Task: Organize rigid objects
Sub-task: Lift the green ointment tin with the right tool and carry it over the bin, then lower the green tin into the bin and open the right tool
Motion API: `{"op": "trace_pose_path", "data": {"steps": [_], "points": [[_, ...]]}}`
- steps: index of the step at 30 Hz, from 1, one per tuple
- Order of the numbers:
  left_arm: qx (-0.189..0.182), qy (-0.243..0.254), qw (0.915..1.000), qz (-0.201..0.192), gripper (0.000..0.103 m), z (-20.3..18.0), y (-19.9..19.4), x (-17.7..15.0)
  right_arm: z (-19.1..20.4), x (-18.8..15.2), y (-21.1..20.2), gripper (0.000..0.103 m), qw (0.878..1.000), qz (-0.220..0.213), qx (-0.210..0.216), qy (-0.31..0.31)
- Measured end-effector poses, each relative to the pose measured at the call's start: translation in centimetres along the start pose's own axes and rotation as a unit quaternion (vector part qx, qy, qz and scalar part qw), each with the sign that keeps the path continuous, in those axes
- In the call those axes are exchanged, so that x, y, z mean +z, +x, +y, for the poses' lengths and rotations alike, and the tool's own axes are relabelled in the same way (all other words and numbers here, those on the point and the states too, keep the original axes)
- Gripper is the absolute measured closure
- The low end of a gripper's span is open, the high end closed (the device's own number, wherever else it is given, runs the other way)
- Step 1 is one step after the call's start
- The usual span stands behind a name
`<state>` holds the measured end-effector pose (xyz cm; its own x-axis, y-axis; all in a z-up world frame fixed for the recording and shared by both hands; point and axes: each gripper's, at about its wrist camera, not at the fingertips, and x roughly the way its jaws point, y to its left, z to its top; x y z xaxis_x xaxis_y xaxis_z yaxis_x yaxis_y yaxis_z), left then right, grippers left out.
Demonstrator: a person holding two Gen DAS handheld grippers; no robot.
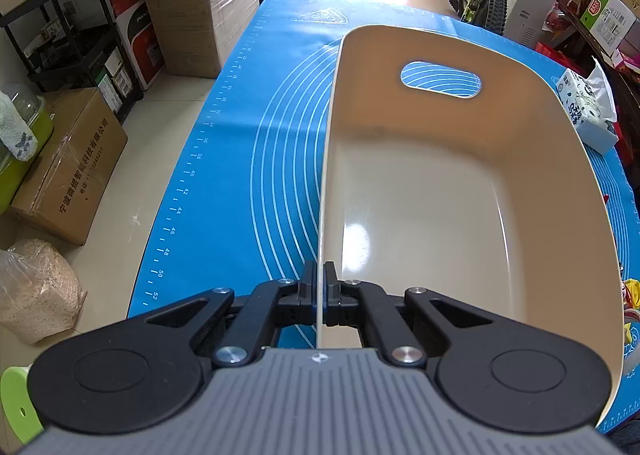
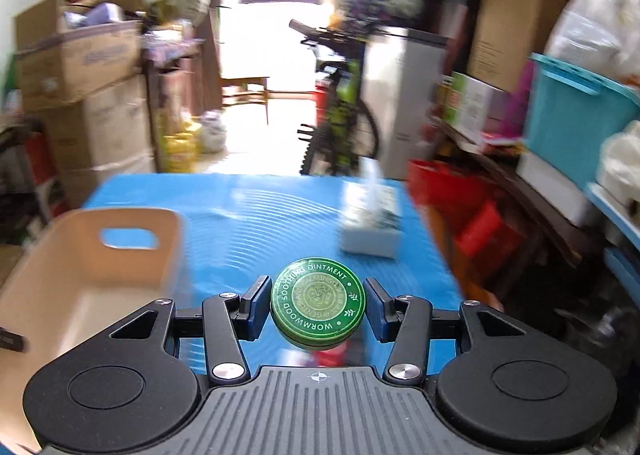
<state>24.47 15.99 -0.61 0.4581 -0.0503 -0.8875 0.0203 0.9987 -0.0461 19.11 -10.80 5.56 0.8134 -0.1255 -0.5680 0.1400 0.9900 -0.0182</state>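
While the left hand-held gripper (image 1: 319,275) pinches the bin (image 1: 460,183) wall, the right hand-held gripper (image 2: 318,305) clasps the tin (image 2: 318,305)

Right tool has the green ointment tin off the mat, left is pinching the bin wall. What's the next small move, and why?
Probably carry the green tin left until it is over the cream bin, then lower it before opening. The right tool holds the tin above the blue mat, to the right of the bin. The bin looks empty, and the left tool clamps its wall, steadying it.
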Motion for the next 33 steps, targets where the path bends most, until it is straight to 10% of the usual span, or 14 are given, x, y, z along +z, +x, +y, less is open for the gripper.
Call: {"op": "trace_pose_path", "data": {"steps": [10,23,33], "points": [[-0.002,0.003,1.0000,0.000,0.100,-0.1,0.0,-0.1,9.2,-0.3,2.3,0.049,0.993,0.036,0.091,-0.060],[-0.008,0.000,1.0000,0.001,0.100,0.3,0.1,0.0,14.6,-2.7,7.3,0.049,0.975,0.163,0.111,-0.103],[-0.010,-0.002,0.9999,0.002,0.099,0.3,0.0,-0.1,16.9,-3.6,7.6,0.049,0.965,0.172,0.112,-0.160]]}}
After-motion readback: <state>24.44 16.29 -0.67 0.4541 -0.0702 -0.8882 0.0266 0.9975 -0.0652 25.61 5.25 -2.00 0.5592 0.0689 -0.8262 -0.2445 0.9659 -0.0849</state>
